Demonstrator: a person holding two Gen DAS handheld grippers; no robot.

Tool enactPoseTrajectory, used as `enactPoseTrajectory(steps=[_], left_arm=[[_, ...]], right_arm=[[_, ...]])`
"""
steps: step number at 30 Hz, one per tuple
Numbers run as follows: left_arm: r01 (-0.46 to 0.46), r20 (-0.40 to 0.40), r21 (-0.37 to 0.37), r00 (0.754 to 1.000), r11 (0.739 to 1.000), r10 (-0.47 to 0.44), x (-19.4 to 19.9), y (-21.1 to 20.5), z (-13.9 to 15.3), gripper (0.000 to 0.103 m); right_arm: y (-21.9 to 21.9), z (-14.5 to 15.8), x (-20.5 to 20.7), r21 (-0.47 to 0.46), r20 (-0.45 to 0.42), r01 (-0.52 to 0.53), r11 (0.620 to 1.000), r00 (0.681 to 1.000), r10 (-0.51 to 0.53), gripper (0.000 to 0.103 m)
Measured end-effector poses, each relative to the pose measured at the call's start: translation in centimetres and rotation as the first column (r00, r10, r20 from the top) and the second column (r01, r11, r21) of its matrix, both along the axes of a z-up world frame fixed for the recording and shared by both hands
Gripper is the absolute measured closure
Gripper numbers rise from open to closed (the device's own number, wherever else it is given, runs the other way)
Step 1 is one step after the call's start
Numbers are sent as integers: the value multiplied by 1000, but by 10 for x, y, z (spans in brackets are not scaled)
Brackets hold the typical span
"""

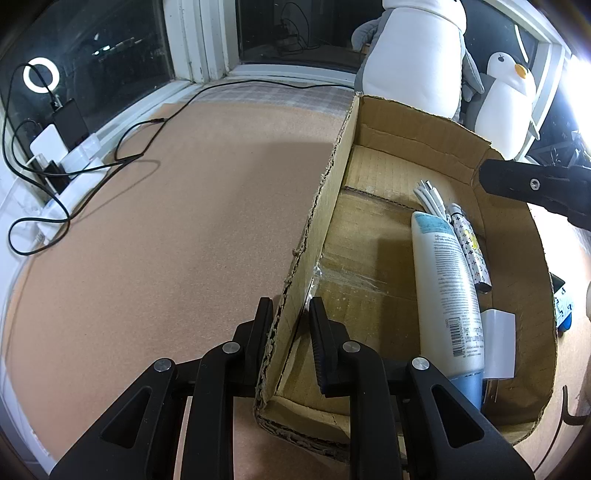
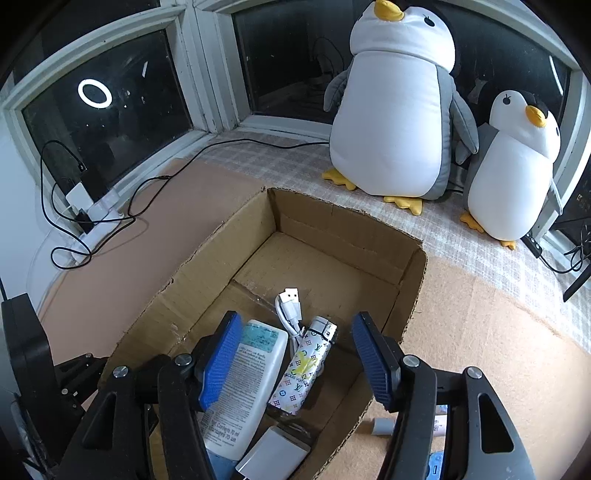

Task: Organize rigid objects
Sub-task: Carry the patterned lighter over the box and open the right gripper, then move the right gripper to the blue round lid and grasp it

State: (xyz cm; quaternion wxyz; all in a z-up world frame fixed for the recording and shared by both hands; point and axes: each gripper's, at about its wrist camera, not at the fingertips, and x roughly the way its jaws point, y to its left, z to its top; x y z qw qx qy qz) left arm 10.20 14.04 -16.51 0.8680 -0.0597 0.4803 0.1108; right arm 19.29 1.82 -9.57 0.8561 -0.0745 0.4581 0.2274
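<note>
Left gripper [image 1: 291, 314] jaws clamped on box wall [image 1: 314, 221]; right gripper [image 2: 291, 365] jaws apart, apparently empty.

Left wrist view: looking steeply down from just behind the left gripper [image 1: 291, 314], sitting close over the near left wall of the cardboard box [image 1: 321, 206], facing the windows [image 1: 295, 29]. Right wrist view: peering down between the right gripper [image 2: 291, 354] fingers, hovering close over the box's near right part. Sharing the box interior, white tube [image 2: 240, 387], plush penguins [image 2: 399, 110] and windows.
</note>
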Motion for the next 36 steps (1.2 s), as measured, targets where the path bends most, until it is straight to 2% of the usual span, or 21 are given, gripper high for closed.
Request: enactPoseTrajectory(steps=[11, 16, 22, 29, 36], left_arm=[[1, -1, 0, 1000, 1000, -1, 0, 0, 0, 85], [0, 0, 0, 1000, 1000, 0, 0, 0, 0, 85], [0, -2, 1, 1000, 1000, 0, 0, 1, 1, 85], [0, -1, 1, 1000, 1000, 0, 0, 1, 1, 85], [1, -2, 2, 1000, 1000, -1, 0, 1, 1, 85]], right_arm=[[-37, 9, -5, 30, -7, 28, 999, 1000, -28, 44], [-75, 15, -14, 51, -11, 50, 997, 999, -49, 44], [-120, 12, -23, 108, -61, 81, 991, 995, -75, 44], [-149, -6, -33, 86, -115, 88, 992, 990, -78, 44], [-176, -21, -57, 34, -127, 112, 993, 986, -107, 44]])
